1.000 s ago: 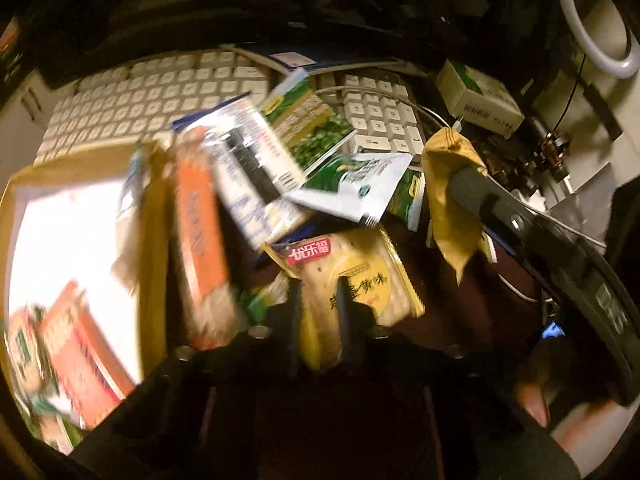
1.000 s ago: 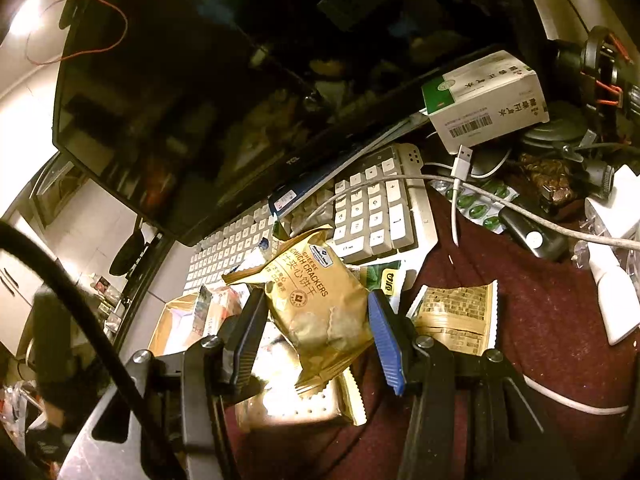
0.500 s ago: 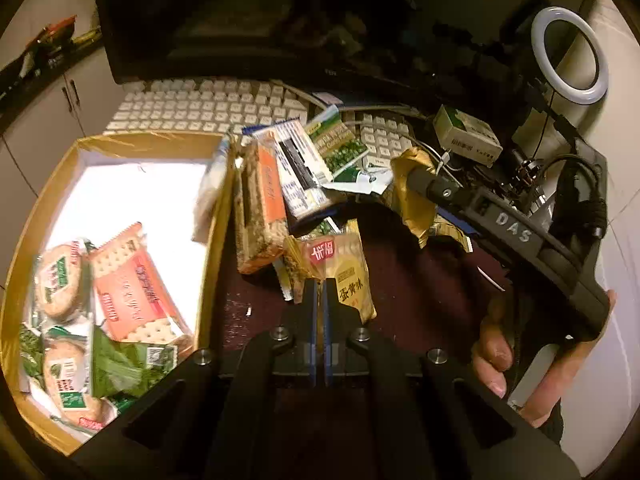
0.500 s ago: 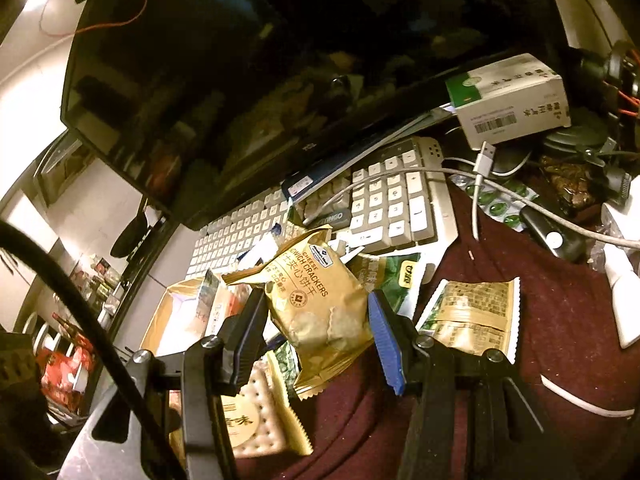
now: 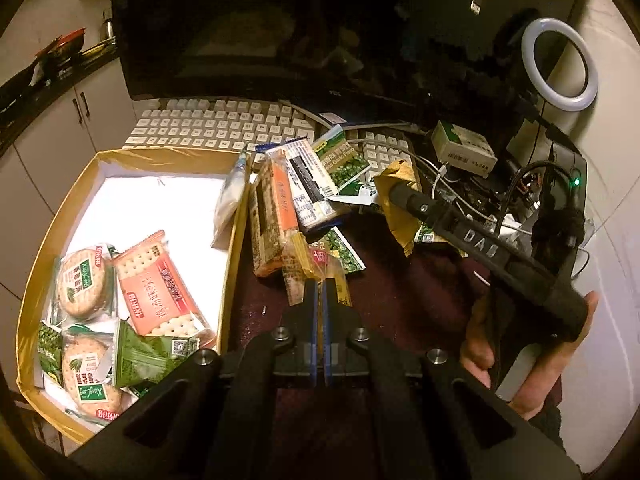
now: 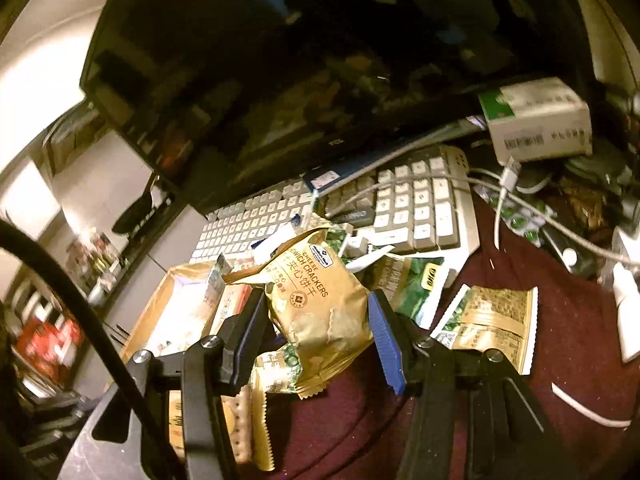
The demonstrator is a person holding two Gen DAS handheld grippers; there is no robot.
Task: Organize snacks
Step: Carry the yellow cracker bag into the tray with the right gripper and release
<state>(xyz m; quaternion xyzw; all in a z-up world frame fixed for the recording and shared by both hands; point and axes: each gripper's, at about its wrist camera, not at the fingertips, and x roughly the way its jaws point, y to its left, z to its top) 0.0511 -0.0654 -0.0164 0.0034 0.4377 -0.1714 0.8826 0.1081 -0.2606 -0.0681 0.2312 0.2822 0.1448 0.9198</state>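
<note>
Left wrist view: the left hand-held gripper (image 5: 320, 292) is clenched on the edge of a yellow plastic cracker packet with a red label (image 5: 310, 266), which hangs above the dark red cloth-covered tabletop (image 5: 400, 300), just right of the tan cardboard box (image 5: 236, 264). Inside the box lie 2 round biscuit packs, 1 red-labelled square cracker pack (image 5: 158, 286) and green pea packets. More snack packets lean against the box's right wall, in front of the white keyboard (image 5: 216, 128). The right hand-held gripper (image 5: 394, 192) shows at right with a gold packet.

Right wrist view: the right hand-held gripper (image 6: 318, 320) is grasping a gold foil cheese sandwich cracker packet (image 6: 320, 308) between its blue-padded fingers (image 6: 384, 340), above the pile. A gold-and-green packet (image 6: 492, 324) lies flat on the cloth to the right.
</note>
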